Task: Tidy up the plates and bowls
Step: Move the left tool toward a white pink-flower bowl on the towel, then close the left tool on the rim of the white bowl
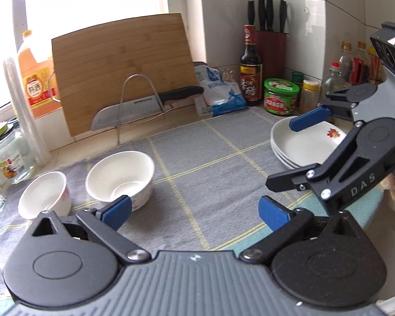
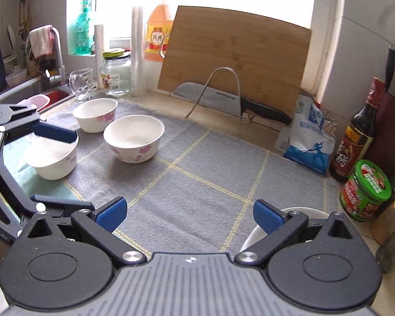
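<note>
Left gripper point(image 1: 194, 212): fingers spread wide, holding nothing, hovering over the grey mat point(image 1: 197, 158). Three bowls point(image 2: 134, 138) sit at the mat's left end, one just beside its left fingertip point(image 1: 117, 212). Right gripper point(image 2: 189, 214): fingers likewise wide apart and empty. Stack of plates point(image 1: 302, 144) lies at the mat's right end, partly under its fingers.

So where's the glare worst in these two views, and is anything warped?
Left wrist view: the window behind the bamboo cutting board is blown out white. Right wrist view: same window, washing out the orange oil jug; fisheye bends the white window frame.
</note>
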Motion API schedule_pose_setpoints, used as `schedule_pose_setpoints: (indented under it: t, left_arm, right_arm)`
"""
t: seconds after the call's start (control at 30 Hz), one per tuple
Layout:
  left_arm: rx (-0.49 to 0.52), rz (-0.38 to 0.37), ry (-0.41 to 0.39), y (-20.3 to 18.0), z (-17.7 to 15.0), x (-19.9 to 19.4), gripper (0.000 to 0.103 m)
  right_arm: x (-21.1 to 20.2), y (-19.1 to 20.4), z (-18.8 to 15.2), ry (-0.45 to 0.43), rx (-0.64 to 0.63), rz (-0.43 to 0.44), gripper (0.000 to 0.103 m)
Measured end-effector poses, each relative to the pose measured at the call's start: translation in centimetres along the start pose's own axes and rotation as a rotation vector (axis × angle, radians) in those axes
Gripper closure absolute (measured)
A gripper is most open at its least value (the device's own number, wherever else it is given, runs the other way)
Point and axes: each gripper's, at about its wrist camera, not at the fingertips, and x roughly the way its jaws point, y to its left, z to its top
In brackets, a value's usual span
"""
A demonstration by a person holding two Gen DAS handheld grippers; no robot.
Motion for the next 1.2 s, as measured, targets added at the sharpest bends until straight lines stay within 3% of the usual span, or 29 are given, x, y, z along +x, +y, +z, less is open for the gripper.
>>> schedule_pose_setpoints:
  t: [0.17, 0.43, 0.97, 1.2]
  left_arm:
    - [-0.024, 0.069, 0.017, 3.8, -1.5, -1.1, 0.001]
    - [-0.069, 0.145, 0.052, 9.9, -3.7, -1.8, 0.001]
    - [-0.065, 0.064, 0.189, 17.4, -5.5, 1.6, 0.005]
    - [-0.034, 0.007, 0.222, 18.1, -5.5, 2.7, 0.018]
  right_arm:
    - [2.1, 5.0, 0.7, 0.056, -0.077, 0.04, 0.0]
    - [4.7, 11.0, 1.6, 0.068, -0.122, 0.106, 0.0]
    - [10.2, 19.6, 2.1, 0.038, -0.189, 0.16, 0.0]
    - [11.7, 20.3, 2.4, 0.029, -0.15, 0.166, 0.0]
